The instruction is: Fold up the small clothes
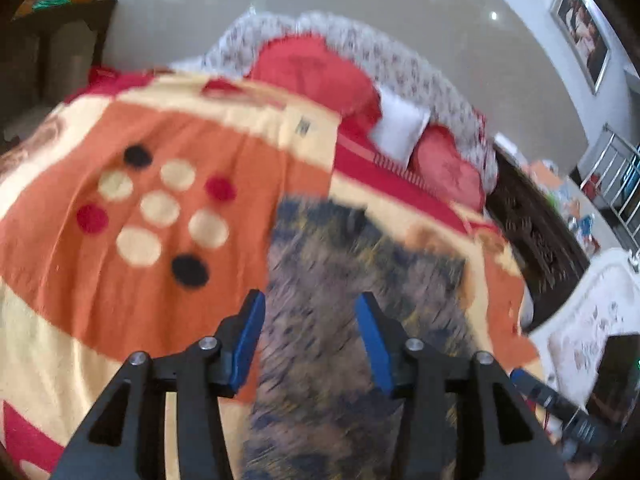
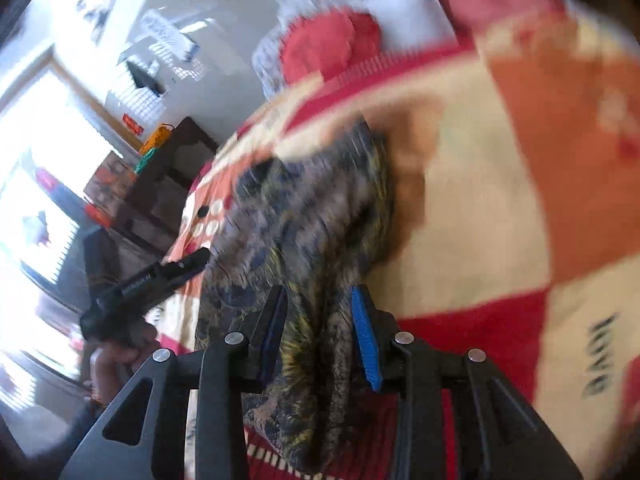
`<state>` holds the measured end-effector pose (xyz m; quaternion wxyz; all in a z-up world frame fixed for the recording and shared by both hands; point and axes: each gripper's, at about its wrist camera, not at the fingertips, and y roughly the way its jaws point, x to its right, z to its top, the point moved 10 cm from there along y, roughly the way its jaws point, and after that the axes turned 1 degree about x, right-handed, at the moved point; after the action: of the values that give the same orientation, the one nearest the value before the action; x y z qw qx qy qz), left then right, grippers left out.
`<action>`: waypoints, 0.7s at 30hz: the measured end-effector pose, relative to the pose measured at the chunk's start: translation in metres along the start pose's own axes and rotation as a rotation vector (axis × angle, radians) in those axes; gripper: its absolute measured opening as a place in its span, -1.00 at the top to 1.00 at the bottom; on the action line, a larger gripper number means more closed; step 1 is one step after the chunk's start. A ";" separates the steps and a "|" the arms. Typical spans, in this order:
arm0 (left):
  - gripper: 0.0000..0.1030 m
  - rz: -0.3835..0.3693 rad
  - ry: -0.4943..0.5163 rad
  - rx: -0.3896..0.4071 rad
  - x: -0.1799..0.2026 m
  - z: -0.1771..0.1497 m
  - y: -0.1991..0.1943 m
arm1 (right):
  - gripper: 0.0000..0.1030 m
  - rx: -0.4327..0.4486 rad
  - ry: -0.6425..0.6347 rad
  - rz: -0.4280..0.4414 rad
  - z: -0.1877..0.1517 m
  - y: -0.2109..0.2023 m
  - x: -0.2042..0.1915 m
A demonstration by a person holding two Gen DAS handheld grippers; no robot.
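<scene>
Left wrist view: the left claw [image 1: 310,308] hangs over the bed with its blue-padded jaws apart and nothing between them, though the patterned garment [image 1: 352,280] lies directly below and ahead of the gap. That garment, a mottled grey, navy and yellow cloth, is spread flat on the blanket [image 1: 100,280], just right of the blanket's cluster of cream, red and black dots [image 1: 158,210]. Beyond the garment, toward the headboard, sit a red pillow [image 1: 316,72] and a white pillow [image 1: 398,128], with a second red cushion [image 1: 450,170] beside the white one.

From the right wrist, the right claw [image 2: 320,316] has its jaws spread somewhat, and a bunched fold of the same garment [image 2: 304,232] runs up between them; blur makes it impossible to say whether the pads actually pinch the cloth. The garment's far end rests on the blanket [image 2: 480,220]. Left of the garment, the other gripper's black body [image 2: 148,280] shows, held in a hand [image 2: 116,356].
</scene>
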<state>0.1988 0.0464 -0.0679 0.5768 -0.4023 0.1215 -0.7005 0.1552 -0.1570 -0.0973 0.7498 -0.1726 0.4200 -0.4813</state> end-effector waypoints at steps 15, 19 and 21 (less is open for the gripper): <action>-0.13 0.154 0.162 -0.077 0.007 -0.009 0.116 | 1.00 0.008 -0.321 -0.298 -0.020 0.093 0.024; -0.20 0.167 0.182 -0.068 0.009 -0.011 0.117 | 1.00 0.016 -0.310 -0.279 -0.019 0.094 0.028; -0.21 0.166 0.182 -0.061 0.008 -0.011 0.117 | 1.00 0.021 -0.304 -0.272 -0.019 0.091 0.028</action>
<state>0.2745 0.0003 -0.1456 0.6070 -0.3432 0.2275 -0.6797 0.1975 -0.1357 -0.1816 0.7344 -0.2904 0.2698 -0.5510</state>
